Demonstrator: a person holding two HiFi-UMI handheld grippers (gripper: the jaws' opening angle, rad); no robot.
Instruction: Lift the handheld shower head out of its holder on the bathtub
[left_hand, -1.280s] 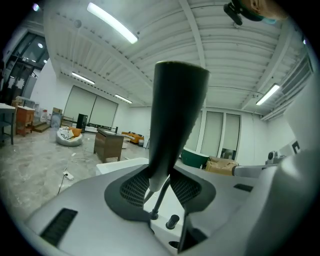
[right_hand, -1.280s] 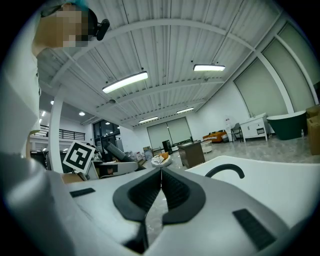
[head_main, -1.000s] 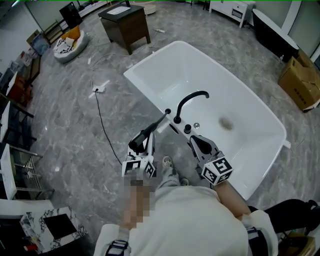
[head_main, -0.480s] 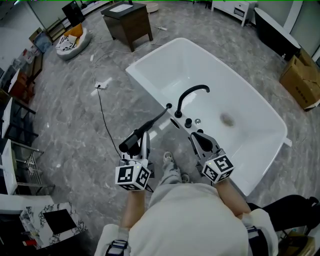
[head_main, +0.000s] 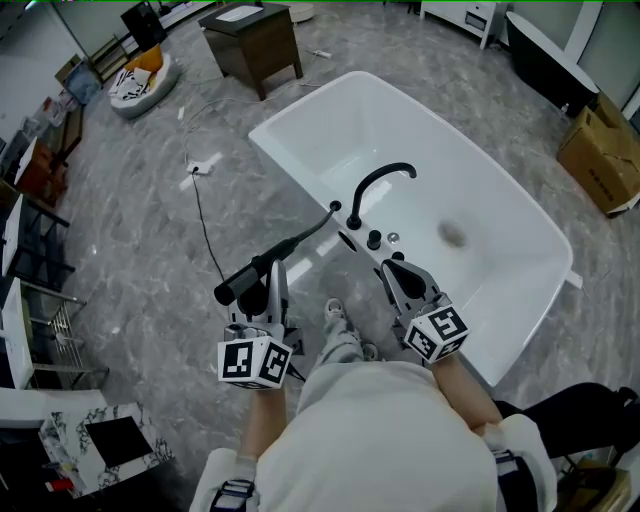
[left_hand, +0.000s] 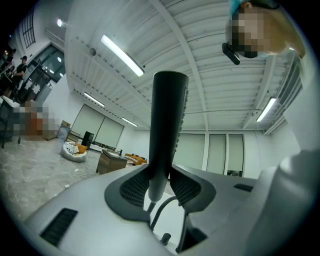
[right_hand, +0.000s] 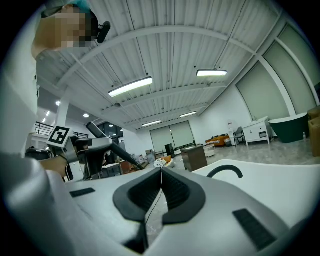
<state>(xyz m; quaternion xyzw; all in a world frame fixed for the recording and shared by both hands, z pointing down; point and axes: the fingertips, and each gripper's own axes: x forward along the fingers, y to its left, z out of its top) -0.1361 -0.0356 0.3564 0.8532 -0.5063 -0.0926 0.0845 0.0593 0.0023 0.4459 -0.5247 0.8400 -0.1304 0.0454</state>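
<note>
The black handheld shower head (head_main: 275, 255) is a long wand, and my left gripper (head_main: 268, 278) is shut on it near its thick end, over the floor beside the white bathtub (head_main: 300, 110). Its thin end slants toward the tub rim near the black faucet (head_main: 380, 185); contact there is unclear. The left gripper view shows the shower head (left_hand: 167, 125) standing up between the pads (left_hand: 135, 187). My right gripper (head_main: 395, 272) is shut and empty, just short of the rim by the knobs (head_main: 373, 240). In the right gripper view, its pads (right_hand: 150, 192) meet, with the shower head (right_hand: 120, 152) at left.
A black cable (head_main: 205, 240) trails over the marble floor from a white socket (head_main: 200, 168). A dark wooden cabinet (head_main: 255, 40) stands beyond the tub, a cardboard box (head_main: 600, 150) at right, a metal rack (head_main: 40, 330) at left. The person's shoe (head_main: 335, 322) lies between the grippers.
My left gripper has lifted and drawn left and back from the tub rim with the shower head in it, whose thick end now points further left. The right gripper has hardly moved.
</note>
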